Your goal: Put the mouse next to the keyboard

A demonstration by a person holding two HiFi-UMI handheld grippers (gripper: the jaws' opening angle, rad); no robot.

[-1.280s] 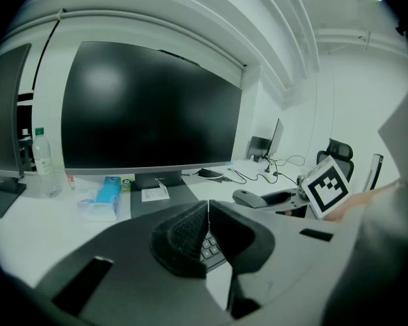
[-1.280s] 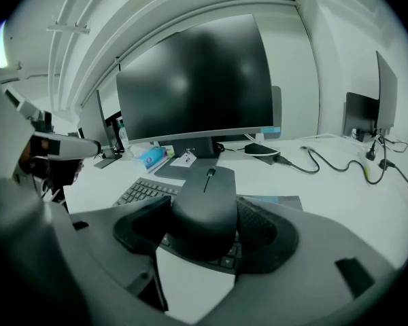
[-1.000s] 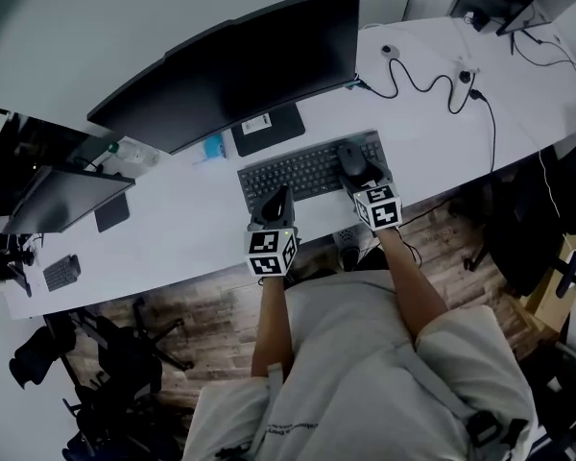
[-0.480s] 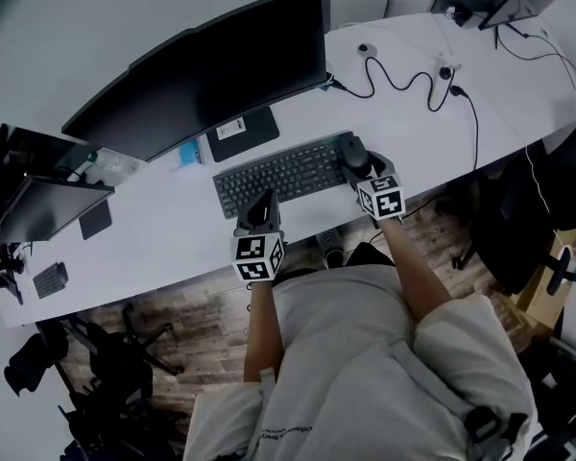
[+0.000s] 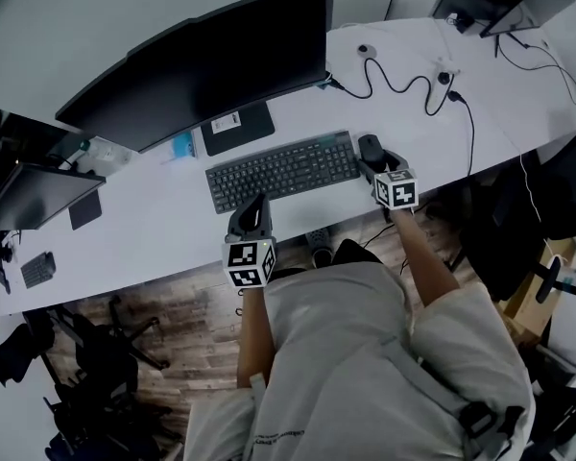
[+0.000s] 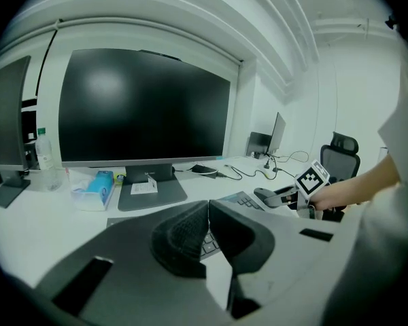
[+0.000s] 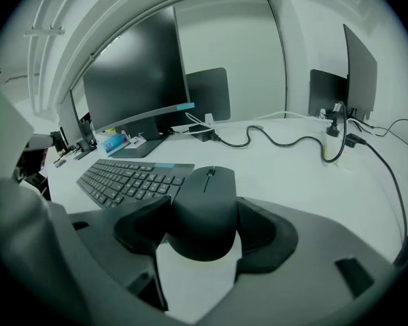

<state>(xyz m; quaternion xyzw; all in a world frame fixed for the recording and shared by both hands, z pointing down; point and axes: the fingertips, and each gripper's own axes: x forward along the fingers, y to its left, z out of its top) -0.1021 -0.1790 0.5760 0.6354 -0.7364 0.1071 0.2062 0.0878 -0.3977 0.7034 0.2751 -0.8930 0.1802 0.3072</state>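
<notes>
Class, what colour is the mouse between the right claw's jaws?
The mouse is plain black, shown best in the right gripper view.

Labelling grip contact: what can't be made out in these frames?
Mouse underside, whether it rests on the desk: right gripper view, mouse body hides it.
Stand label print: head view, too small.
Left-hand monitor: left gripper view, cut by edge.
</notes>
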